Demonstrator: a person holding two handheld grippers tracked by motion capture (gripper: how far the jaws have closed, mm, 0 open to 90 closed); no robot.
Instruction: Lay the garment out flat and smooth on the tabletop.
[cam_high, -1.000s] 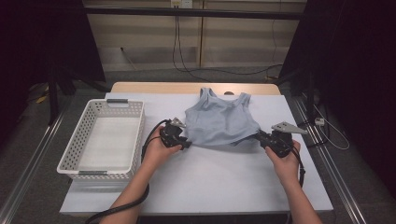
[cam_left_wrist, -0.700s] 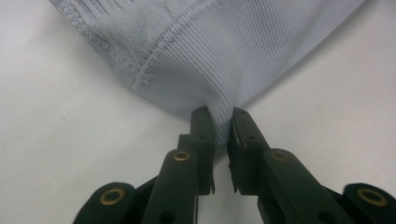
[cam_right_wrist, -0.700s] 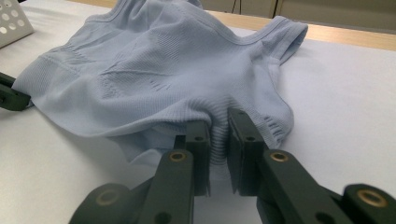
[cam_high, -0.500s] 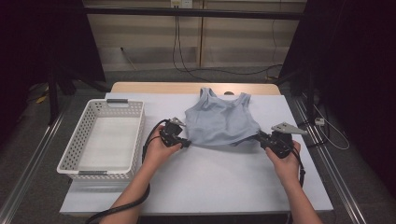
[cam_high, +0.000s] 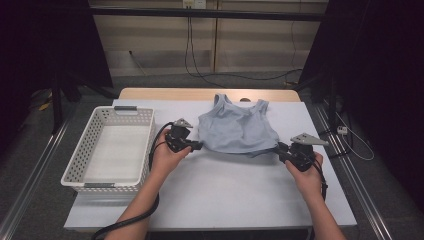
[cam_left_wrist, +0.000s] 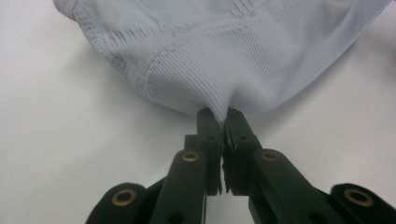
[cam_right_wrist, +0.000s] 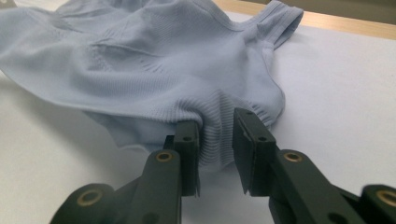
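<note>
Tank top (cam_high: 236, 131), light blue and ribbed, lies spread on the white table (cam_high: 225, 195), with its two shoulder straps at the far end and its bottom hem nearest the person. The left gripper (cam_high: 196, 146) is at the hem's left corner. In the left gripper view, its two black jaws are pressed almost fully together, and a small fold of the blue cloth is pinched tight between the tips, so the cloth bunches up just past the fingers (cam_left_wrist: 208, 135). The right gripper (cam_high: 280, 148) is at the hem's right corner. In the right gripper view, its jaws stand a little way apart, and a thicker bunch of the ribbed hem sits in the gap between the fingers (cam_right_wrist: 188, 140). The cloth touches the left finger there, but I cannot tell if the jaws really squeeze it. Beyond both pairs of fingers, the top stretches away flat, with soft wrinkles across its middle. A white plastic basket (cam_high: 88, 150) with holes in its walls sits on the table, off to the outer side of the left gripper and apart from the top. Each hand grips its tool from behind, the left hand (cam_high: 167, 157) and the right hand (cam_high: 306, 172), with black cables hanging down from them.
</note>
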